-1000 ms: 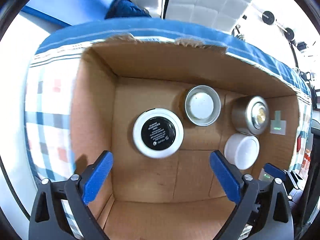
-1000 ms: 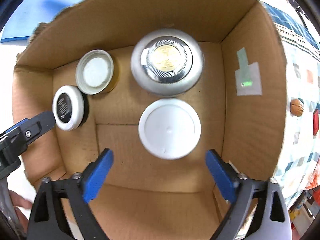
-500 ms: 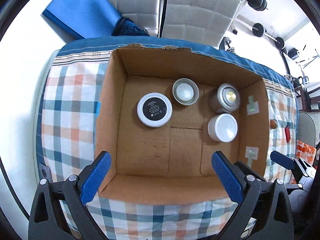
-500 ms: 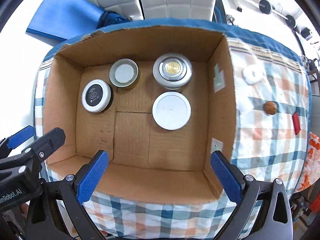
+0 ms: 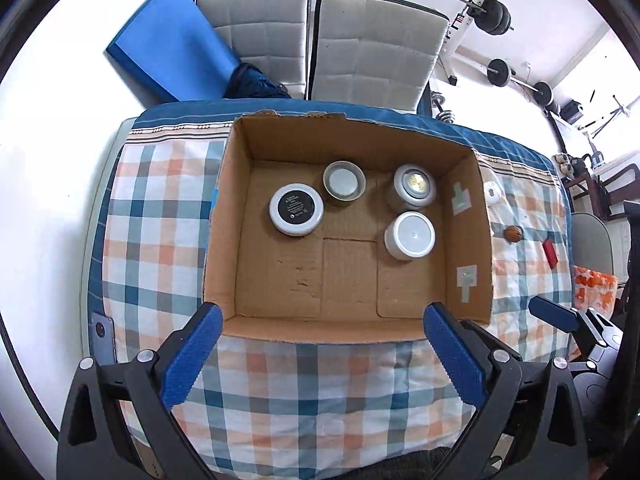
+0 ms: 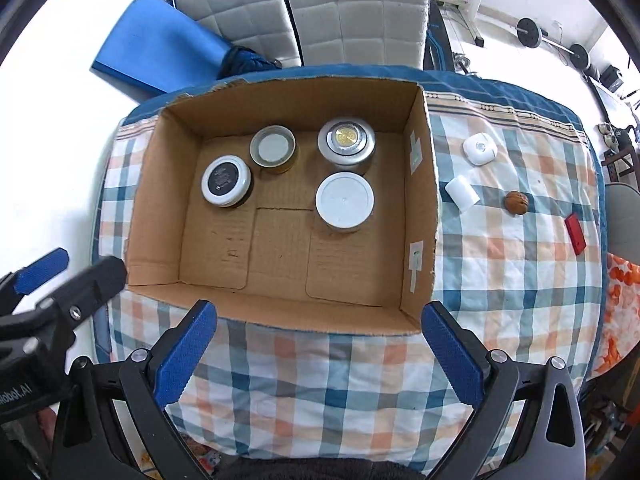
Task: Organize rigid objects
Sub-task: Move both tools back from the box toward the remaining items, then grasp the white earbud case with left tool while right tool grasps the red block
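So both grippers are up above the near edge of the cardboard box [image 6: 280,312], holding nothing; left gripper [image 5: 320,354] has its jaws spread wide, same with the right gripper [image 6: 318,344]; four containers sit in the box toward the far wall: black-topped jar [image 6: 226,180], open tin [image 6: 273,149], silver tin with a gold centre [image 6: 347,140], white-lidded jar [image 6: 345,200]; out on the checked cloth [image 6: 500,240] to the right: a walnut [image 6: 516,202], white block [image 6: 462,193], round white gadget [image 6: 480,149] and red piece [image 6: 575,232]
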